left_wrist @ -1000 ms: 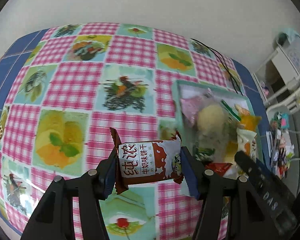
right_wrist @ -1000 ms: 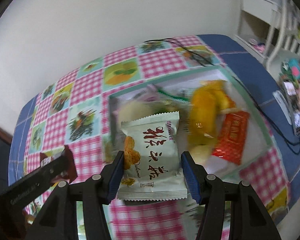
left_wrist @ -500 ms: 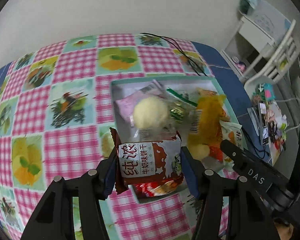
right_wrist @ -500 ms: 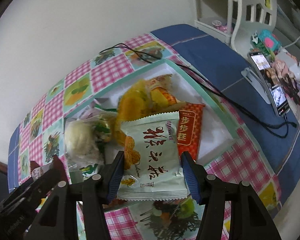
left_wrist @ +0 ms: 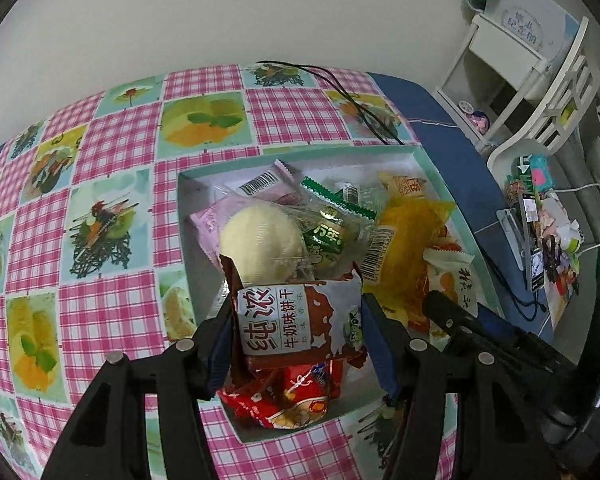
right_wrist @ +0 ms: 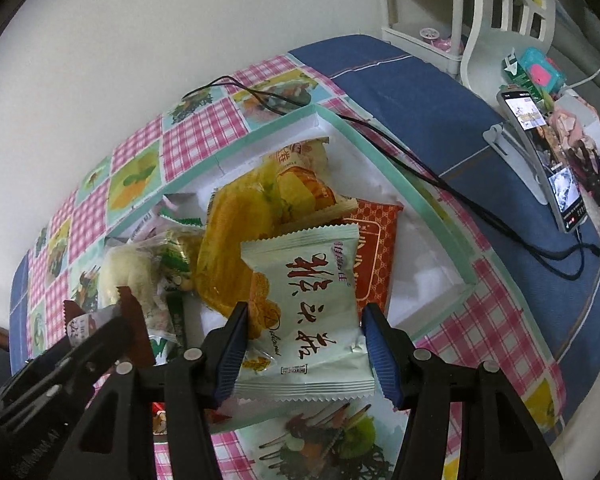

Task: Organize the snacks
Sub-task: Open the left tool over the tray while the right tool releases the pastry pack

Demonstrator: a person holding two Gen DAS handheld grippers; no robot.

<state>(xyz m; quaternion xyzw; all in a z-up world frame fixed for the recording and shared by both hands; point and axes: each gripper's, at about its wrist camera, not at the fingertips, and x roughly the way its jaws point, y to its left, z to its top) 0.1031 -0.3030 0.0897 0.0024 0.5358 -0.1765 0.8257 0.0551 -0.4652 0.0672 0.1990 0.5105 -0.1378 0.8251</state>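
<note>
both claws [left_wrist: 296, 332] [right_wrist: 302, 344] now over the box [left_wrist: 300, 154], packets carried along

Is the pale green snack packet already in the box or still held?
Still held: the right tool is shut on the pale green snack packet, which hangs above the box, not lying among its snacks.

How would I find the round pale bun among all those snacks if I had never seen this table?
Look for the shallow box with mint-green edges on the pink checked tablecloth. The bun lies in its left half, on a pink packet. It is the only round, cream-coloured snack in a clear wrapper; the others are flat printed packets.
</note>
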